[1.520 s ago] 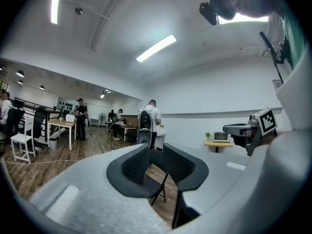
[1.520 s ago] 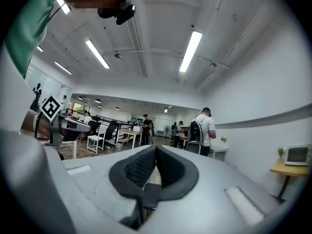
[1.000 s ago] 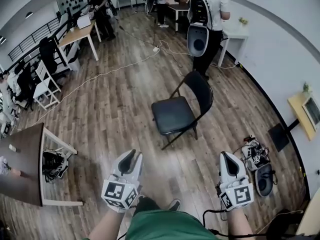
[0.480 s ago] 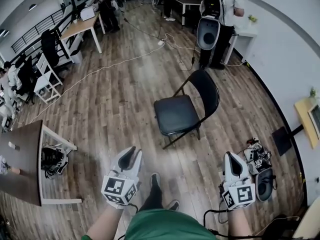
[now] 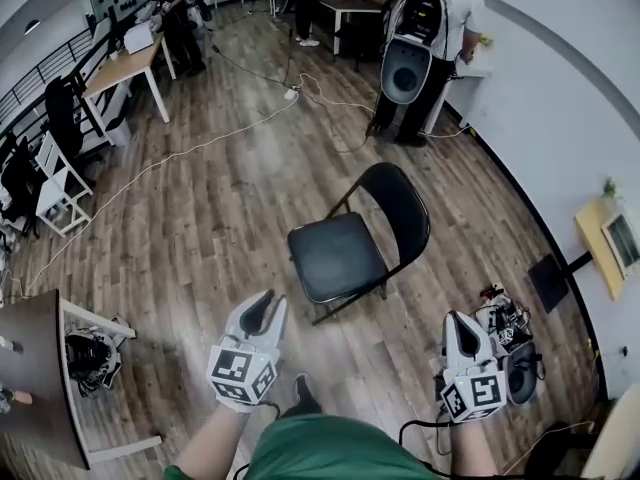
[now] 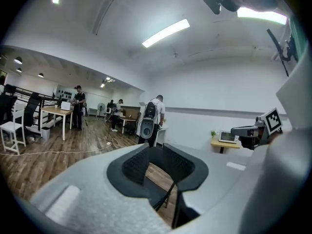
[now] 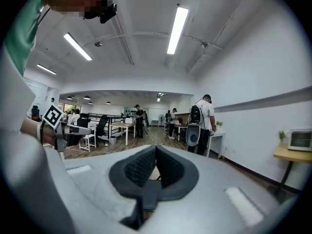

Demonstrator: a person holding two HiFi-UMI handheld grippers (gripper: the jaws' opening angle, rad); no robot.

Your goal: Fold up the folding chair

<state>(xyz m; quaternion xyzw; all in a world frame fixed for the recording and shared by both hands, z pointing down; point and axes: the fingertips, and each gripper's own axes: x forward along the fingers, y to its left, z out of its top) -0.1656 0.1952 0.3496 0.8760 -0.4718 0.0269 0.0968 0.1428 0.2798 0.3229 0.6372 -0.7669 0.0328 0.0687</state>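
The folding chair (image 5: pixel 350 253) is seen unfolded on the wood-plank floor (image 5: pixel 200 218), ahead of both claws and touched by neither; the left claw (image 5: pixel 260 313) is held slightly parted, with nothing gripped; the right claw (image 5: pixel 458 328) is clenched on nothing; the chair is black, with a squarish padded seat, rounded backrest and thin tubular legs.

Wood floor (image 5: pixel 225 233) w/ open folding chair (image 5: pixel 335 258), white cable (image 5: pixel 150 166), gear (image 5: pixel 505 323) at right.
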